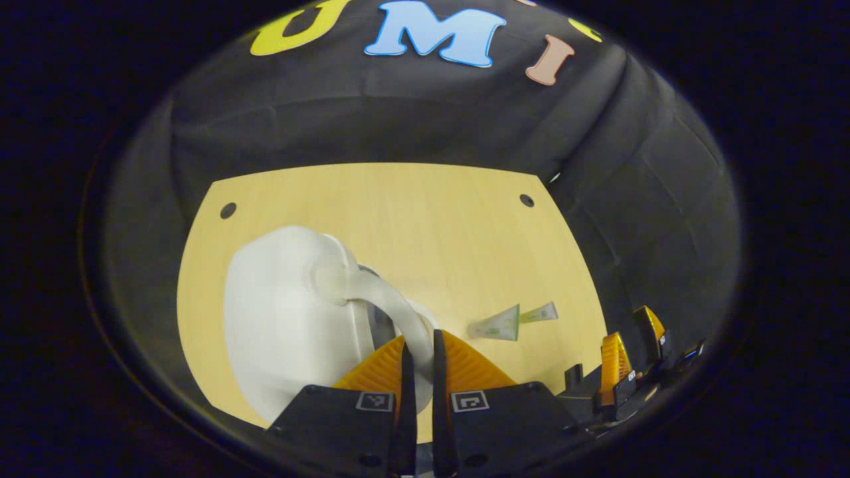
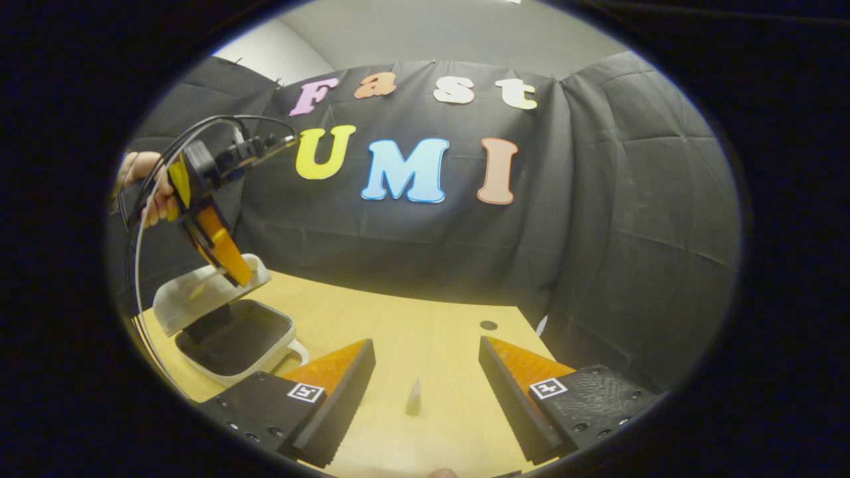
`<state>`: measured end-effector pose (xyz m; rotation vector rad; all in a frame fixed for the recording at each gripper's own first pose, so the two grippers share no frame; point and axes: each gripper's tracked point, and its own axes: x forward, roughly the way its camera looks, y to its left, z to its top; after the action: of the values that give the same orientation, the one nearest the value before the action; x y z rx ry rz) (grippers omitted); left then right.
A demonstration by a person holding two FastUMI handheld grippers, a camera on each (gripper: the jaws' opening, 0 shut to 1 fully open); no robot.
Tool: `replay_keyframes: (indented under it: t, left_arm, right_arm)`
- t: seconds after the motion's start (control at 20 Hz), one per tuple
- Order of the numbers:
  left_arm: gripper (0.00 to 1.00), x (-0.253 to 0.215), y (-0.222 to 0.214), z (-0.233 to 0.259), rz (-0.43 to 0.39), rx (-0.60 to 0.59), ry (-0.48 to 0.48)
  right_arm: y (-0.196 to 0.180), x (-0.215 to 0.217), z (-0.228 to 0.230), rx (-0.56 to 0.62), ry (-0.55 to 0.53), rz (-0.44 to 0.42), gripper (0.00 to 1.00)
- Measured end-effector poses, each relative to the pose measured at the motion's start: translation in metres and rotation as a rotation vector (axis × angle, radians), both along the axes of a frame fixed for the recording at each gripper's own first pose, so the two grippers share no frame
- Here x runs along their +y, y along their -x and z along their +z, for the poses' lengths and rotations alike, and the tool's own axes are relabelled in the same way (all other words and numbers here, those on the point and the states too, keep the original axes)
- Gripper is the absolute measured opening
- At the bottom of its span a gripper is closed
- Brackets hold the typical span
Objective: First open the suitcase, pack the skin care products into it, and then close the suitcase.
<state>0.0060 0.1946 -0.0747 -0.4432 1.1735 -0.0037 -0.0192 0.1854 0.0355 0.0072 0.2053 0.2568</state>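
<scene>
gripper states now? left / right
Left gripper: shut on the suitcase handle, lid lifted.
Right gripper: open, holding nothing, above the skin care tube.

The suitcase point(image 1: 285, 325) shell is looking like smooth white plastic, slightly satin, with a dark matt lining inside. The table point(image 1: 412, 219) is showing pale smooth wood. The tool point(image 2: 425, 388) fingers point(image 2: 524, 365) are looking like ribbed orange plastic on matt black.

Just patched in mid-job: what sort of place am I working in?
Likely a recording booth, not a home: black cloth wall on all sides, a bare wooden table, a small white suitcase and a skincare tube.
</scene>
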Motion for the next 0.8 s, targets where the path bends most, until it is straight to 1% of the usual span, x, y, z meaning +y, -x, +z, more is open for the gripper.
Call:
replay_keyframes:
  t: [0.05, 0.1, 0.15, 0.2, 0.25, 0.5, 0.65, 0.7, 0.8]
  left_arm:
    - [0.17, 0.018, 0.006, 0.012, 0.016, -0.005, 0.003]
    - [0.14, 0.035, 0.011, 0.021, 0.035, -0.009, 0.005]
    - [0.17, 0.053, 0.016, 0.028, 0.049, -0.013, 0.003]
    - [0.17, 0.072, 0.021, 0.035, 0.061, -0.019, -0.002]
    - [0.17, 0.091, 0.026, 0.039, 0.075, -0.027, -0.011]
    - [0.17, 0.181, 0.049, 0.047, 0.116, -0.064, -0.084]
    - [0.17, 0.25, 0.068, 0.037, 0.129, -0.066, -0.169]
    - [0.17, 0.274, 0.078, 0.03, 0.137, -0.056, -0.205]
    - [0.17, 0.323, 0.098, 0.005, 0.146, -0.019, -0.282]
  right_arm:
    - [0.001, 0.003, 0.0, 0.0, -0.003, -0.002, 0.94]
    - [0.0, 0.006, 0.003, 0.0, -0.005, -0.006, 0.94]
    - [0.003, 0.008, 0.006, -0.001, -0.006, -0.011, 0.94]
    - [0.004, 0.011, 0.01, -0.002, -0.007, -0.015, 0.94]
    - [0.006, 0.014, 0.014, -0.011, -0.01, -0.02, 0.96]
    - [0.014, 0.03, 0.037, -0.043, -0.011, -0.063, 0.95]
    - [0.022, 0.042, 0.046, -0.048, -0.018, -0.094, 0.95]
    - [0.024, 0.045, 0.049, -0.047, -0.021, -0.107, 0.94]
    - [0.028, 0.052, 0.053, -0.035, -0.034, -0.133, 0.95]
